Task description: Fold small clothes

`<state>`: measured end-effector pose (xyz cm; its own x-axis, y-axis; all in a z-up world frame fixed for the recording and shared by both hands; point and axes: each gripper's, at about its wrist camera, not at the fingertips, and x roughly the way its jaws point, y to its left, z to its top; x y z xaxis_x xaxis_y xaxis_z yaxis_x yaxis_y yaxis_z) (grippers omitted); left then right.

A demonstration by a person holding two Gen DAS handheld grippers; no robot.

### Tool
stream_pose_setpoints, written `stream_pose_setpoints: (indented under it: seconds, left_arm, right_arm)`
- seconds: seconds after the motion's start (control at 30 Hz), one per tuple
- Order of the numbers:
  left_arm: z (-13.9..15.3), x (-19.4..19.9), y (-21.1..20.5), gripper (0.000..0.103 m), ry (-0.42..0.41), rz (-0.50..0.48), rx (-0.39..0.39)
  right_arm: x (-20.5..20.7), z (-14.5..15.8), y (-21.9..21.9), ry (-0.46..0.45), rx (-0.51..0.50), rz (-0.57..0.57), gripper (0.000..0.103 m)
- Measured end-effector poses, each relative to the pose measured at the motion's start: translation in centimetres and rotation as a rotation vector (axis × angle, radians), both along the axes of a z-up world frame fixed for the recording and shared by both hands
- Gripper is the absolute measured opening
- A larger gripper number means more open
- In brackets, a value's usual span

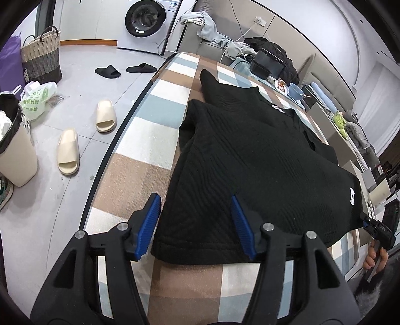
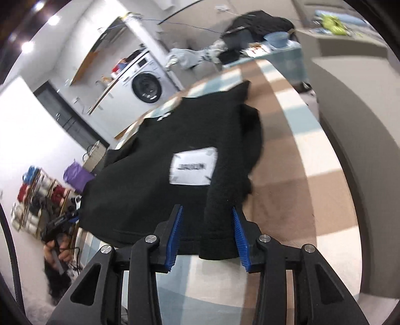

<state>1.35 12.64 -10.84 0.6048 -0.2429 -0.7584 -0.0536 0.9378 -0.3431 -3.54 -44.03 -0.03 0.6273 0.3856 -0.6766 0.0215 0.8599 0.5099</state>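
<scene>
Left gripper (image 1: 196, 227): jaws apart, over garment hem, not pressing
Right gripper (image 2: 207, 235): jaws apart, not pressing
Garment (image 1: 250, 160): black, on checked tablecloth (image 1: 150, 140)
Room: washing machine (image 1: 147, 22), slippers (image 1: 68, 151)

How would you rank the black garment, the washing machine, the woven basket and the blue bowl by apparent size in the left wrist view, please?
1. black garment, nearest the camera
2. washing machine and woven basket: look alike, unranked
3. blue bowl

Black garment (image 1: 250, 155) with a white label (image 2: 192, 166) lies on a cloth (image 1: 140, 140) checked brown, pale blue and white — beside it, blue pads (image 1: 150, 220) on black grippers.
</scene>
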Motion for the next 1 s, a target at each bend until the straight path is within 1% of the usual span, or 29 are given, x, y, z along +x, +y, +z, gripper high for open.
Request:
stream_pose_setpoints:
  seconds: [0.1, 0.2, 0.23, 0.27, 0.3, 0.33, 0.37, 0.4, 0.43, 0.57, 0.73, 0.87, 0.93, 1.0]
  left_arm:
    - [-0.2, -0.2, 0.4, 0.055, 0.006, 0.004, -0.006]
    - [-0.6, 0.0, 0.7, 0.055, 0.026, 0.026, 0.008]
    - [-0.7, 0.0, 0.8, 0.055, 0.030, 0.035, 0.011]
    - [-0.8, 0.0, 0.8, 0.055, 0.028, 0.038, 0.011]
    - [-0.8, 0.0, 0.8, 0.050, 0.016, 0.039, 0.009]
    - [-0.7, -0.2, 0.8, 0.033, -0.008, 0.039, 0.010]
    - [-0.5, -0.3, 0.7, 0.023, -0.030, 0.032, 0.013]
    - [-0.3, -0.4, 0.5, 0.012, -0.038, 0.022, 0.016]
    - [-0.2, -0.4, 0.4, 0.006, -0.049, 0.018, 0.015]
    - [1.1, -0.7, 0.5, 0.003, -0.102, 0.026, 0.010]
    - [4.0, -0.1, 0.8, 0.003, -0.169, 0.040, -0.008]
    - [6.6, 2.1, 1.1, 0.003, -0.225, 0.035, -0.027]
    - [7.9, 3.9, 1.1, 0.003, -0.253, 0.032, -0.015]
    - [8.9, 5.7, 1.1, 0.003, -0.272, 0.031, -0.023]
  right_arm:
    - [0.3, -0.6, -0.6, -0.006, 0.048, -0.007, 0.040]
    - [1.2, -0.9, -0.5, 0.018, 0.017, -0.035, 0.039]
    - [1.4, -0.9, -0.3, 0.019, 0.004, -0.040, 0.034]
    - [1.6, -0.8, -0.1, 0.012, -0.009, -0.039, 0.024]
    - [1.7, -0.7, 0.0, 0.006, -0.020, -0.040, 0.021]
    - [1.8, -0.6, 0.2, 0.004, -0.035, -0.044, 0.016]
    - [1.8, -0.4, 0.2, -0.003, -0.044, -0.049, 0.009]
    - [1.8, -0.2, 0.2, -0.020, -0.041, -0.049, 0.007]
    - [1.6, 0.0, 0.3, -0.035, -0.040, -0.050, 0.006]
    - [1.2, 1.5, 0.2, -0.107, -0.016, -0.063, 0.005]
    - [1.9, 4.5, -0.5, -0.180, 0.000, -0.116, 0.004]
    - [4.1, 6.9, -0.5, -0.234, -0.014, -0.132, 0.004]
    - [5.6, 8.1, -0.7, -0.255, -0.016, -0.148, 0.004]
    - [6.9, 9.1, -1.0, -0.280, -0.027, -0.176, 0.004]
